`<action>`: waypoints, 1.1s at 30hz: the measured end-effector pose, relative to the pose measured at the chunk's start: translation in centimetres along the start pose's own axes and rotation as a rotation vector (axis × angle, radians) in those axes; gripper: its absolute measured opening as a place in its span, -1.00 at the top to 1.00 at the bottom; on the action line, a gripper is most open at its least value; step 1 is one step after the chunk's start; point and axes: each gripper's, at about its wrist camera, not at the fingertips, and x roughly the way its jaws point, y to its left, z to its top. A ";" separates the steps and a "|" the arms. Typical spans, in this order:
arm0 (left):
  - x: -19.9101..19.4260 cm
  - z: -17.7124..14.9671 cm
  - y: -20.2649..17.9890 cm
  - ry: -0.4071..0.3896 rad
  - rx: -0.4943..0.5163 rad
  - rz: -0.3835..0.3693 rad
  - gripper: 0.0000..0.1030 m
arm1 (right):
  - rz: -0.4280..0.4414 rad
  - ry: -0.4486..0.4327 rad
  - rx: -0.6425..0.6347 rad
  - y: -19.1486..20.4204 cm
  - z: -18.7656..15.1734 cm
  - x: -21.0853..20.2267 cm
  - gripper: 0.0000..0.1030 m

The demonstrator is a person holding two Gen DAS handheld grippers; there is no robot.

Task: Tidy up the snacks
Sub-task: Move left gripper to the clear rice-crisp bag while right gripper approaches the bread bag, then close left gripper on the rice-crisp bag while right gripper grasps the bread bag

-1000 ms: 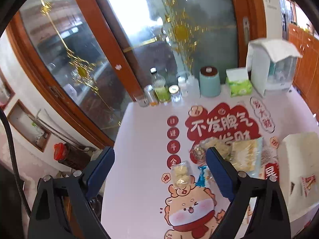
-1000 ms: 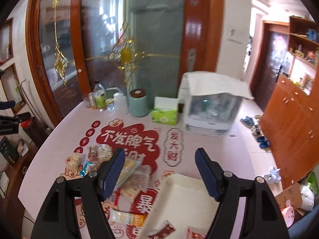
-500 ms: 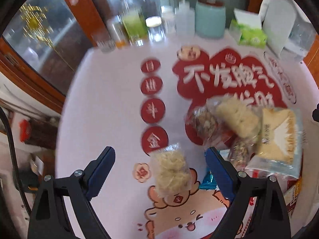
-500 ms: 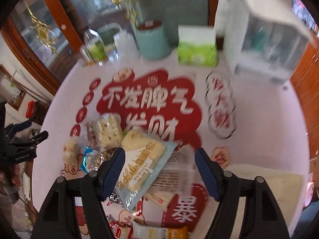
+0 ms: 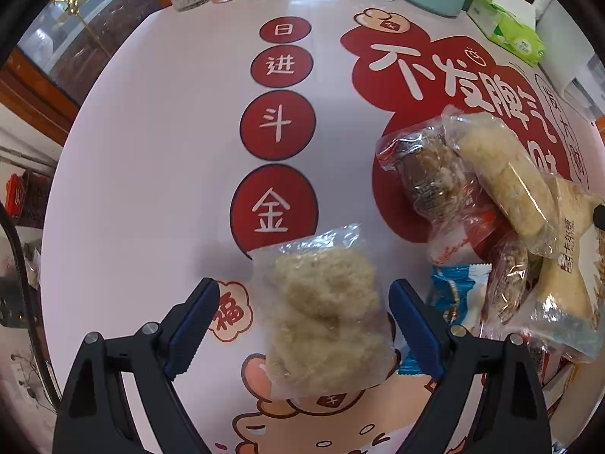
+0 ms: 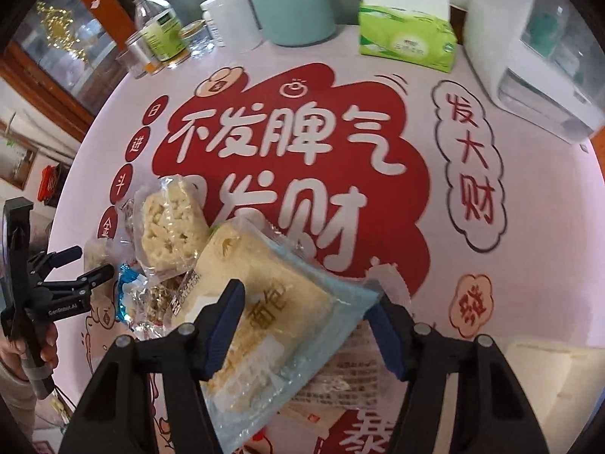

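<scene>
A clear bag of pale puffed-rice snack (image 5: 325, 314) lies on the table between the blue fingers of my open left gripper (image 5: 304, 295), apart from both pads. A pile of wrapped snacks (image 5: 487, 208) lies to its right. In the right wrist view my open right gripper (image 6: 308, 302) straddles a flat pale bread pack (image 6: 272, 302) at the pile's near edge. A rice-cake pack (image 6: 168, 223) lies left of it. The left gripper (image 6: 75, 276) shows at the far left of that view, around the puffed-rice bag.
A cream tray (image 6: 544, 374) sits at the right near edge. At the table's back stand bottles and jars (image 6: 162, 34), a teal canister (image 6: 295, 3), a green tissue pack (image 6: 408, 38) and a white appliance (image 6: 537, 49). The table's left edge (image 5: 72, 196) drops off.
Both grippers have dropped from a high view of the room down close over the table. The left now straddles the puffed-rice bag, the right the bread pack.
</scene>
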 end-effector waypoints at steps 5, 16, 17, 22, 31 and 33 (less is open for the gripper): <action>0.5 -1.1 0.8 0.005 -0.045 -0.027 -0.52 | 0.067 -0.014 -0.007 0.3 0.4 -0.1 0.24; -2.0 -4.1 0.7 -0.086 -0.082 -0.001 0.27 | 0.159 -0.119 -0.001 2.2 -1.4 -4.5 0.87; -2.8 -4.6 0.6 -0.100 -0.085 0.003 0.27 | 0.156 -0.130 -0.003 2.4 -1.7 -5.1 0.89; -8.4 -5.8 -1.1 -0.203 -0.056 0.003 0.28 | 0.134 -0.220 -0.037 3.9 -3.5 -9.0 0.92; -19.9 -9.8 -4.5 -0.348 -0.006 -0.082 0.28 | 0.125 -0.405 -0.035 4.4 -8.9 -18.1 0.95; -22.5 -11.2 -5.8 -0.379 0.013 -0.111 0.28 | 0.126 -0.433 -0.029 4.0 -10.5 -20.1 0.95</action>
